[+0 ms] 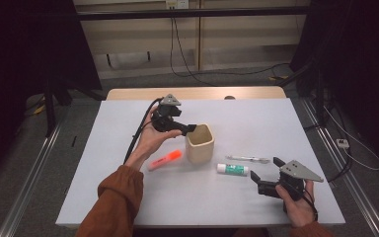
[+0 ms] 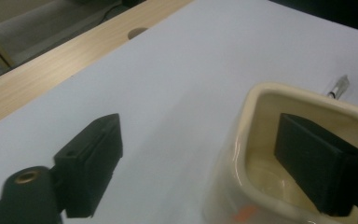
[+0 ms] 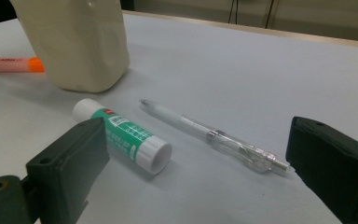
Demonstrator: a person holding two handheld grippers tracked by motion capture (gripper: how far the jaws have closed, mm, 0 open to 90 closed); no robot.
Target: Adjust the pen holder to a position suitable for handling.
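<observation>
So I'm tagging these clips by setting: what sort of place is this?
Probably a lab or recording room: a white table between floor rails, cables on the floor, and dark curtains at the sides.

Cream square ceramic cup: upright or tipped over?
Upright. The cream square ceramic cup stands on its base on the white table, mouth up; the left gripper has one jaw over its opening.

Cream cup (image 1: 200, 143), orange highlighter (image 1: 165, 160), green-and-white glue stick (image 1: 233, 169), clear pen (image 1: 248, 158).

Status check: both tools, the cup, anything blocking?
Left tool open at cup rim, one jaw inside, nothing gripped. Right tool open, near glue stick and pen. Highlighter beside cup, nothing blocking.
</observation>
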